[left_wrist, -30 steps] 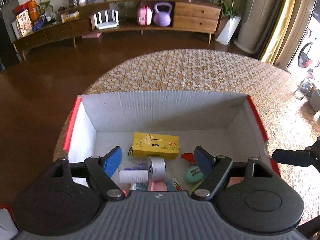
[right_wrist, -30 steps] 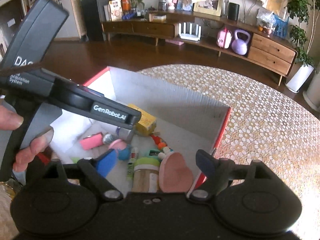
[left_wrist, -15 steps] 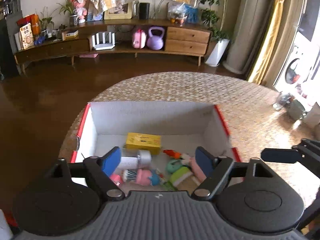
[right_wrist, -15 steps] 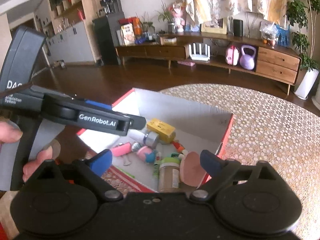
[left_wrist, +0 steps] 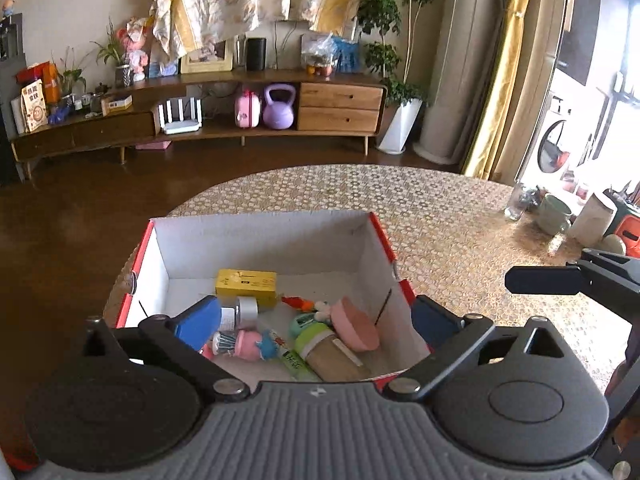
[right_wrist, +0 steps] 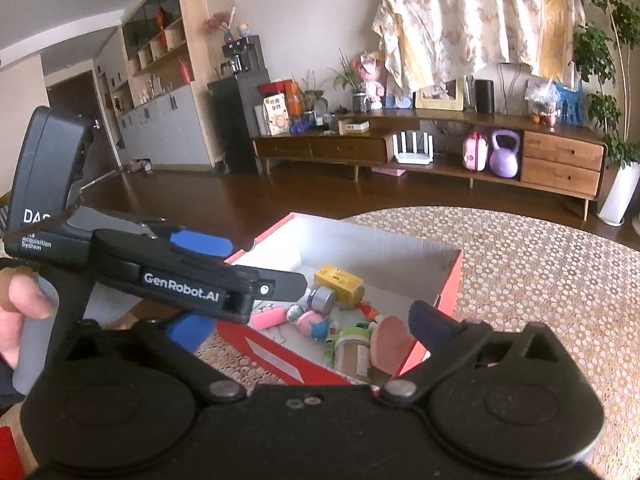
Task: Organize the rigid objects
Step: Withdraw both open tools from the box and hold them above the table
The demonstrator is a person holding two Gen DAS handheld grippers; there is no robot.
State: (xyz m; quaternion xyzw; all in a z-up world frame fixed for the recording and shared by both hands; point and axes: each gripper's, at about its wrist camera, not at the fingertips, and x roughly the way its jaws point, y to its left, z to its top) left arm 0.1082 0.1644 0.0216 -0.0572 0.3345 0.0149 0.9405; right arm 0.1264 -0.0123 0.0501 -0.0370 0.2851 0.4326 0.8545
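- Cardboard box (left_wrist: 264, 240): red outside, white corrugated inside, open at the top. It sits near the edge of a round table (left_wrist: 452, 216) covered with a small-patterned cloth.
- Box contents lie loose on its floor: a yellow carton (left_wrist: 246, 287) toward the far wall, a silver-capped roll (left_wrist: 245, 310) just in front of it, a pink figurine (left_wrist: 250, 343), a green-lidded jar (left_wrist: 330, 354) on its side, and a pink disc (left_wrist: 356, 329) leaning against the jar by the right wall. An orange toy (left_wrist: 297, 303) lies mid-floor.
- Left gripper (left_wrist: 316, 322): jaws spread wide, having just been opening; nothing sits between the blue pads, and the box shows through the gap below them.
- Right gripper (right_wrist: 304, 326): jaws likewise wide apart, just been opening, and empty; the box lies past the fingers.
- Left wrist view only: cups and jars (left_wrist: 556, 214) at the table's far right, a washing machine door (left_wrist: 554, 152) behind yellow curtains, and the tip of the right gripper entering from the right edge.
- Right wrist view only: the left gripper seen side-on with its printed lettering, a hand (right_wrist: 20, 316) on its grey handle, the box's red outer wall, and tall cabinets (right_wrist: 160, 92) far left.
- Both views: a long wooden sideboard (left_wrist: 340, 106) with a purple kettlebell (left_wrist: 279, 106) on its shelf.
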